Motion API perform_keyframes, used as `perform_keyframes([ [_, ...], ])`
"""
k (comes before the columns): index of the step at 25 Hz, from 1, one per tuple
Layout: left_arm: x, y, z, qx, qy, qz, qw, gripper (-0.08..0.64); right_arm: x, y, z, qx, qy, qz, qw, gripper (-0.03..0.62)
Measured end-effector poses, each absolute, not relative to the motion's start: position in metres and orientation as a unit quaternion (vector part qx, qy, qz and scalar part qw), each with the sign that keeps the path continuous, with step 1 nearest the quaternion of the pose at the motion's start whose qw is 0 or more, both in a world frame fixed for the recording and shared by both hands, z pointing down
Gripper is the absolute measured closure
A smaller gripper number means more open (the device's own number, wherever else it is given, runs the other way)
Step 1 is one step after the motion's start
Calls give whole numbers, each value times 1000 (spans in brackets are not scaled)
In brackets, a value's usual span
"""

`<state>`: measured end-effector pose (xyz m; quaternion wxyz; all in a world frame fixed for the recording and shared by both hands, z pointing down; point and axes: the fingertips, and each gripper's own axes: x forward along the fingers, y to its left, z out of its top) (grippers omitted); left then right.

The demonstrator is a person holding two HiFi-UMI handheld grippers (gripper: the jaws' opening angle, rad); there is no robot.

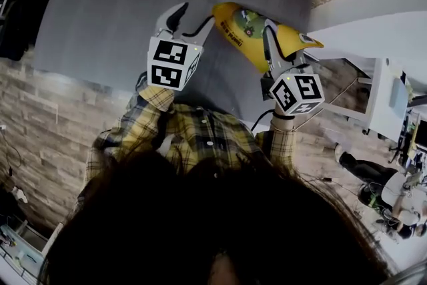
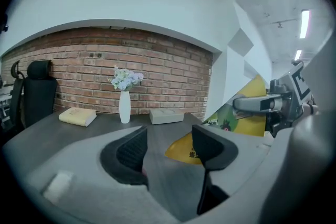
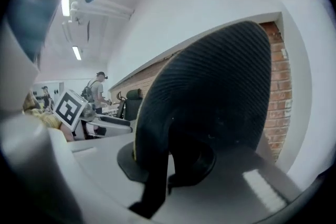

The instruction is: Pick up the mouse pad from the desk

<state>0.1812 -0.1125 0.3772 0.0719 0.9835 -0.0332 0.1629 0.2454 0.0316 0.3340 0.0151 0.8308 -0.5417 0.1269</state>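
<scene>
The yellow mouse pad (image 1: 243, 29) with green print is tilted up above the grey desk (image 1: 100, 10), near its front right corner. My right gripper (image 1: 269, 35) is shut on the pad's near edge. In the right gripper view the pad's black ribbed underside (image 3: 210, 86) fills the middle, pinched in the right gripper (image 3: 172, 161). My left gripper (image 1: 179, 15) hovers just left of the pad, open and holding nothing. In the left gripper view the left gripper (image 2: 168, 147) frames bare desk (image 2: 79, 134), with the mouse pad (image 2: 239, 113) and the right gripper (image 2: 262, 105) to its right.
Along the desk's far edge, by the brick wall, stand a white vase with flowers (image 2: 125, 97), a book (image 2: 77, 116) and a flat box (image 2: 166, 115). A black office chair (image 2: 38, 89) is at the left. A white partition (image 1: 373, 23) borders the desk's right side.
</scene>
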Motion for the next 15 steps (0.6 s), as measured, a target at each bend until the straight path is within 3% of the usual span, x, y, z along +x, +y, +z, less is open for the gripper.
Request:
perform_keyframes([
  [15, 157, -93, 358, 987, -14, 142, 77, 426, 234, 61, 321, 877, -465, 82, 84, 580],
])
